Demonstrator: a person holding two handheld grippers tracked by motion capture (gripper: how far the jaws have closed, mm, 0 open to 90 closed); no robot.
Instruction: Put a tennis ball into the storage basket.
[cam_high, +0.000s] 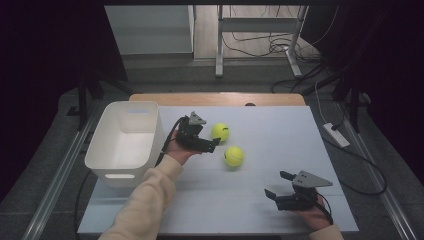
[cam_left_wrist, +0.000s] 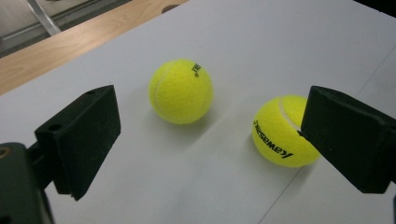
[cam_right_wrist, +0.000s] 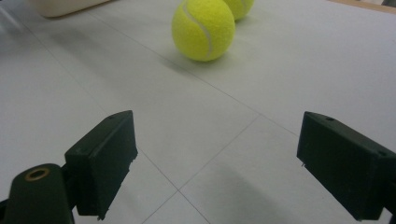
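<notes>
While the right gripper (cam_high: 278, 186) rests at the near edge of the white table (cam_high: 280, 125), well apart from the balls, its jaws stand spread with nothing between them. Farther in, the left gripper (cam_high: 216, 144) reaches toward two yellow tennis balls, its jaws likewise spread wide and empty. Measured from the white bin (cam_high: 126, 142) at the table's left side, the near ball (cam_high: 234, 156) lies farther to the right, the far ball (cam_high: 220, 132) a little closer to the bin and just beyond the left gripper's tips. In the left gripper view the far ball (cam_left_wrist: 181, 91) sits between the jaws ahead, while the near ball (cam_left_wrist: 280, 131) lies partly behind one jaw. Both balls look light, felt-covered and springy, so they should grip well but roll at a nudge. Best taken across the widest middle, jaws squarely on opposite sides.
</notes>
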